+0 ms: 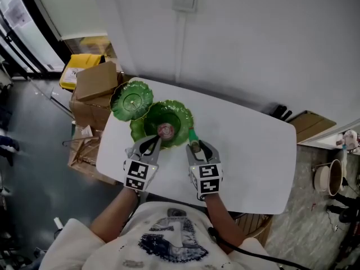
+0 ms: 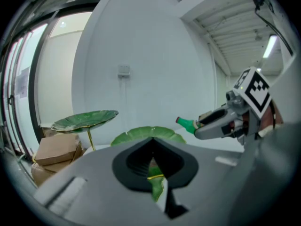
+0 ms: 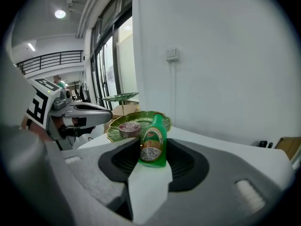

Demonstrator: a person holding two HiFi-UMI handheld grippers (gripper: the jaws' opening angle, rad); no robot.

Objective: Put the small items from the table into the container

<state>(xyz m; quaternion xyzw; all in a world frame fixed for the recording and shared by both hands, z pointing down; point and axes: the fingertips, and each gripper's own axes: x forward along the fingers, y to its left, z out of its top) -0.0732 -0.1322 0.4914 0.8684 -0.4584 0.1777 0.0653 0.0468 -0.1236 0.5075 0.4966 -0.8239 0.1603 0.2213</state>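
A tiered stand of green leaf-shaped dishes stands at the table's left end: a small upper dish (image 1: 131,99) (image 2: 84,119) and a larger lower dish (image 1: 171,114) (image 3: 143,118). A round pinkish tin (image 1: 165,130) (image 3: 128,128) lies in the lower dish. My left gripper (image 1: 151,145) (image 2: 155,173) is at that dish's near edge, with the gold-trimmed green rim (image 2: 155,180) caught between its shut jaws. My right gripper (image 1: 194,146) (image 3: 150,161) is shut on a small green bottle (image 1: 193,136) (image 3: 153,142) (image 2: 186,123), held upright just right of the dish.
The white table (image 1: 253,151) stands against a white wall with a socket (image 1: 184,1). Cardboard boxes (image 1: 97,80) and a yellow bag (image 1: 79,66) lie on the floor beyond the left end. A pale bowl (image 1: 323,179) sits on the floor at the right.
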